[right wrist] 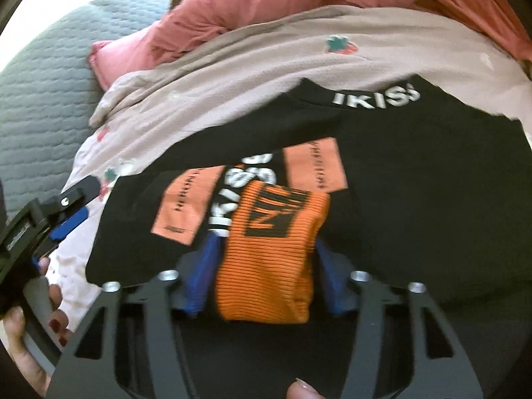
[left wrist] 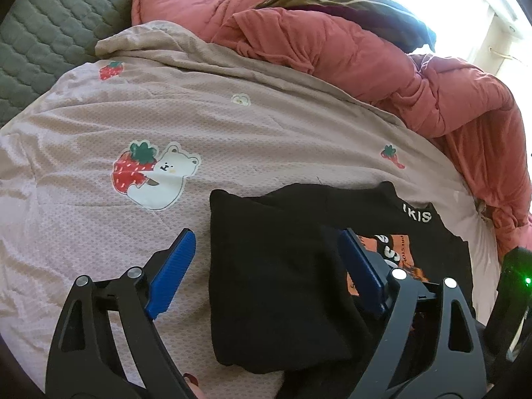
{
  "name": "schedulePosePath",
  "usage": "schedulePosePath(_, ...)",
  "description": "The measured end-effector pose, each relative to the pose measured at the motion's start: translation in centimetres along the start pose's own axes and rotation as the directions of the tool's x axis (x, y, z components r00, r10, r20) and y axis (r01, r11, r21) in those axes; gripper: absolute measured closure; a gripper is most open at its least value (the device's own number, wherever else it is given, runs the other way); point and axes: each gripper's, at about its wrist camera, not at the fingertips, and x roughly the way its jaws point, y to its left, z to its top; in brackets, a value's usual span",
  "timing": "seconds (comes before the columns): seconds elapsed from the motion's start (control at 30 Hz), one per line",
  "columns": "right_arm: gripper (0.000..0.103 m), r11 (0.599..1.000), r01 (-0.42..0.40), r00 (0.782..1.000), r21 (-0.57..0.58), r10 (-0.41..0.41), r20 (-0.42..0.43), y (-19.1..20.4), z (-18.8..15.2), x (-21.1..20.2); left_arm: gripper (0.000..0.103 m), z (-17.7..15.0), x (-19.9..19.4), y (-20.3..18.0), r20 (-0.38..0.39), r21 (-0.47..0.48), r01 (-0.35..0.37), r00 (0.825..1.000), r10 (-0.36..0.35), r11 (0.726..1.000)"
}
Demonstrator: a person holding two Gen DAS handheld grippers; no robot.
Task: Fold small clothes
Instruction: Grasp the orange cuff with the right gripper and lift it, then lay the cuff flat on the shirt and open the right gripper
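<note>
A black sweatshirt [left wrist: 276, 266] with white "IKISS" lettering and orange patches lies on the pink strawberry-print bedspread [left wrist: 166, 116]. Its left side is folded inward. My left gripper [left wrist: 266, 249] is open, its blue pads [left wrist: 176, 266] astride the folded left part, empty. In the right wrist view the sweatshirt [right wrist: 415, 183] fills the middle. My right gripper [right wrist: 266, 249] is shut on its orange ribbed cuff [right wrist: 269, 259], held over the chest print. The left gripper also shows at the left edge [right wrist: 66, 212].
A salmon-pink quilt [left wrist: 332, 50] is heaped along the far side and right of the bed. A grey quilted mattress pad [left wrist: 43, 33] lies at the far left. Dark folded fabrics [left wrist: 365, 10] rest on the quilt. A bright window is at the far right.
</note>
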Motion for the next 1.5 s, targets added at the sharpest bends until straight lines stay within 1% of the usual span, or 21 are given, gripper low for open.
schedulePosePath(0.07, 0.077, 1.0, -0.008, 1.0, -0.022, 0.008, 0.014, 0.6, 0.2, -0.3, 0.023, 0.1, -0.1, 0.3, 0.003, -0.013, -0.001, 1.0, 0.001, 1.0)
schedulePosePath(0.1, 0.089, 0.999, 0.004, 1.0, -0.038, -0.003, 0.031, 0.8, 0.3, -0.6, 0.023, 0.1, -0.1, 0.3, 0.005, -0.016, -0.001, 1.0, 0.001, 1.0)
schedulePosePath(0.13, 0.092, 0.999, 0.004, 0.999, -0.044, -0.002, 0.045, 0.8, 0.5, -1.0, 0.023, 0.2, -0.2, 0.4, 0.01, -0.019, -0.002, 1.0, 0.002, 1.0)
schedulePosePath(0.23, 0.093, 0.999, -0.02, 0.996, -0.044, 0.024, 0.088, 0.8, 1.0, -2.2, 0.023, 0.4, -0.5, 0.8, 0.019, -0.026, -0.003, 1.0, 0.004, 1.0)
schedulePosePath(0.37, 0.094, 0.996, 0.003, 0.989, -0.087, 0.01, 0.147, 1.4, 2.1, -4.2, 0.023, 0.8, -0.6, 1.8, 0.024, -0.057, -0.008, 1.0, 0.01, 0.998)
schedulePosePath(0.47, 0.094, 0.994, 0.023, 0.979, -0.104, -0.001, 0.205, 1.4, 3.1, -6.3, 0.023, 1.1, -0.7, 2.9, 0.029, -0.088, -0.014, 0.999, 0.017, 0.996)
schedulePosePath(0.6, 0.094, 0.99, 0.086, 0.96, -0.114, -0.052, 0.275, 0.5, 4.5, -8.7, 0.023, 1.3, -0.8, 3.6, 0.033, -0.11, -0.016, 0.999, 0.02, 0.994)
schedulePosePath(0.67, 0.094, 0.986, 0.132, 0.947, -0.103, -0.095, 0.308, -0.5, 4.9, -9.9, 0.023, 1.4, -0.7, 3.8, 0.03, -0.115, -0.015, 0.999, 0.018, 0.993)
schedulePosePath(0.83, 0.095, 0.979, 0.197, 0.924, -0.051, -0.168, 0.344, -3.4, 5.1, -11.5, 0.023, 1.3, -0.6, 3.7, 0.031, -0.101, -0.013, 0.999, 0.016, 0.995)
schedulePosePath(1.0, 0.095, 0.969, 0.245, 0.91, 0.01, -0.234, 0.342, -6.7, 4.4, -12.1, 0.023, 1.1, -0.5, 2.7, 0.039, -0.054, -0.022, 0.999, 0.024, 0.998)
schedulePosePath(1.1, 0.096, 0.966, 0.258, 0.907, 0.035, -0.254, 0.336, -8.1, 3.7, -12.3, 0.023, 1.0, -0.3, 1.8, 0.045, -0.024, -0.019, 0.999, 0.02, 1.0)
schedulePosePath(1.2, 0.096, 0.961, 0.271, 0.904, 0.051, -0.273, 0.329, -9.0, 3.2, -12.1, 0.023, 0.7, -0.1, 0.3, 0.052, 0.033, -0.011, 0.999, 0.009, 0.999)
schedulePosePath(1.3, 0.096, 0.958, 0.281, 0.901, 0.062, -0.285, 0.326, -9.8, 2.9, -12.0, 0.023, 0.1, 0.3, -1.9, 0.051, 0.109, 0.013, 0.999, -0.018, 0.994)
schedulePosePath(1.33, 0.096, 0.957, 0.285, 0.9, 0.064, -0.29, 0.326, -9.9, 2.9, -12.0, 0.024, -0.2, 0.4, -2.9, 0.049, 0.138, 0.03, 0.998, -0.037, 0.99)
schedulePosePath(1.37, 0.096, 0.956, 0.287, 0.899, 0.066, -0.292, 0.325, -10.1, 2.8, -11.9, 0.027, -0.5, 0.5, -3.8, 0.051, 0.164, 0.044, 0.997, -0.053, 0.985)
schedulePosePath(1.47, 0.096, 0.953, 0.296, 0.897, 0.07, -0.302, 0.321, -10.5, 2.6, -11.8, 0.033, -1.4, 0.7, -6.1, 0.082, 0.244, 0.043, 0.995, -0.064, 0.969)
schedulePosePath(1.5, 0.096, 0.952, 0.297, 0.897, 0.071, -0.304, 0.319, -10.6, 2.6, -11.8, 0.035, -1.7, 0.9, -6.8, 0.081, 0.267, 0.043, 0.995, -0.067, 0.963)
